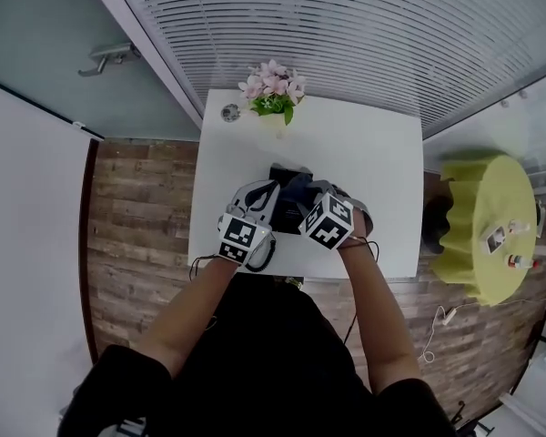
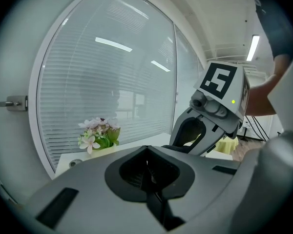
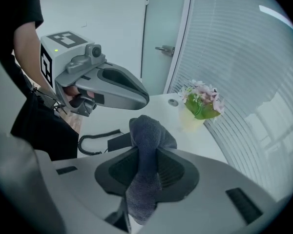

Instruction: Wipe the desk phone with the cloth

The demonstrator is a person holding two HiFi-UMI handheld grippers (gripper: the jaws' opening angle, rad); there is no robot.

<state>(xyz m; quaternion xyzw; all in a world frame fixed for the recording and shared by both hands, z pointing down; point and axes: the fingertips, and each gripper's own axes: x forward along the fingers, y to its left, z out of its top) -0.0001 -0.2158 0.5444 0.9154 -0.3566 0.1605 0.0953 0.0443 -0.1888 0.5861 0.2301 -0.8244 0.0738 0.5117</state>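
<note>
The black desk phone (image 1: 287, 209) sits near the front edge of the white table (image 1: 364, 153), partly hidden by both grippers. My right gripper (image 1: 324, 192) is shut on a blue-grey cloth (image 3: 146, 135), which bunches up between its jaws just over the phone. The phone's coiled cord (image 3: 94, 141) and a dark corner of its body (image 3: 118, 141) show below the cloth. My left gripper (image 1: 265, 195) hovers at the phone's left side with its jaws shut and nothing between them (image 2: 146, 152). The two grippers are close together, nearly side by side.
A vase of pink flowers (image 1: 273, 89) stands at the table's far edge, with a small round fitting (image 1: 230, 112) beside it. Behind the table is a glass wall with blinds. A yellow round stool (image 1: 491, 217) stands to the right on the wood floor.
</note>
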